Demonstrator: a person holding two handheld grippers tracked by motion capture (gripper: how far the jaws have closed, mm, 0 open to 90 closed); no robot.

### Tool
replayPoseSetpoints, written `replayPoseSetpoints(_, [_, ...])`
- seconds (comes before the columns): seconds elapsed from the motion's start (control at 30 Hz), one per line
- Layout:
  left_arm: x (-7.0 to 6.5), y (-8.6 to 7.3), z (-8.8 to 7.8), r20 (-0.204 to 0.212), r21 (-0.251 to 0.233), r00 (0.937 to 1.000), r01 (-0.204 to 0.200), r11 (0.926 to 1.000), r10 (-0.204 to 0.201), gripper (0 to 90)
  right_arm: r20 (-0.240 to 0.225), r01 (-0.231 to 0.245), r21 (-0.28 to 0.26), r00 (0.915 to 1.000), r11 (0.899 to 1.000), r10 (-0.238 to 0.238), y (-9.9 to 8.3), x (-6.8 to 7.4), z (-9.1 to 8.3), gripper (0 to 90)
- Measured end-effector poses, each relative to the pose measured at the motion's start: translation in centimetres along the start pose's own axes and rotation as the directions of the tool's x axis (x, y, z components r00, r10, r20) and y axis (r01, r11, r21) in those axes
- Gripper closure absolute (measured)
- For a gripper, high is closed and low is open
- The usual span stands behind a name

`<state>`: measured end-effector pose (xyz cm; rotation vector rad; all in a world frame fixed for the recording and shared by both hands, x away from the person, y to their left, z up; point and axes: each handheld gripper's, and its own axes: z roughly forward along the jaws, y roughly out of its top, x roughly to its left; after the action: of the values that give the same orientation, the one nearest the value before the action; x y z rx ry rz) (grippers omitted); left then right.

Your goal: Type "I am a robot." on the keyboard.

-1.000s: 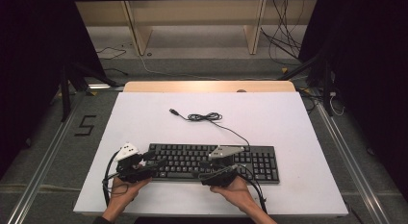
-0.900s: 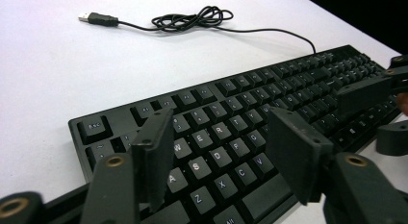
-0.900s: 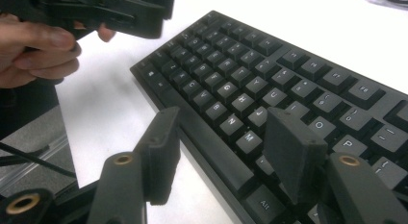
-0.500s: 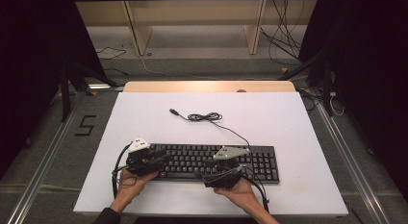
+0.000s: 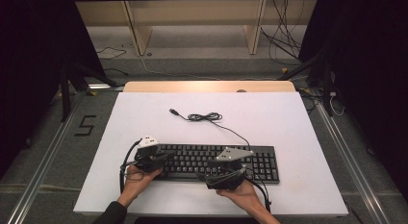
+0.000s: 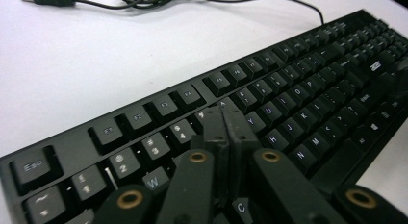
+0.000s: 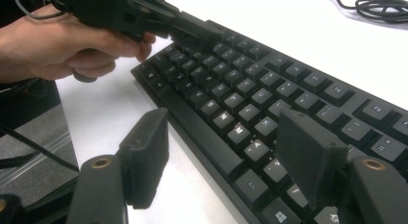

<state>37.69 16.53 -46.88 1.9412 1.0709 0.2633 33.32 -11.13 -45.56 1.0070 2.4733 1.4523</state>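
Left gripper (image 6: 225,119) now farther over the keyboard (image 5: 250,159), jaws clenched; right gripper (image 7: 226,142) released, jaws apart.

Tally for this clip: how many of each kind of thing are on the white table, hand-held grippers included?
Keyboard: 1
Keyboard cable with USB plug: 1
Hand-held grippers: 2, left with jaws shut, right with jaws open
Total: 4
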Motion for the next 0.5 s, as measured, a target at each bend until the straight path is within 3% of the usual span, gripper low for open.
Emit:
replayPoseSetpoints(0.23, [-0.1,0.0,1.1,-0.023,0.043,0.9997,-0.009,0.999,0.01,88.9,0.004,0.002,-0.015,1.0,1.0,-0.002,0.0,0.0,-0.5,35.6])
replayPoseSetpoints(0.5, [0.1,-0.2,1.5,-0.034,0.057,0.9994,-0.007,0.9983,0.009,88.9,0.003,0.005,-0.012,1.0,1.0,-0.005,0.0,0.1,-0.6,35.5])
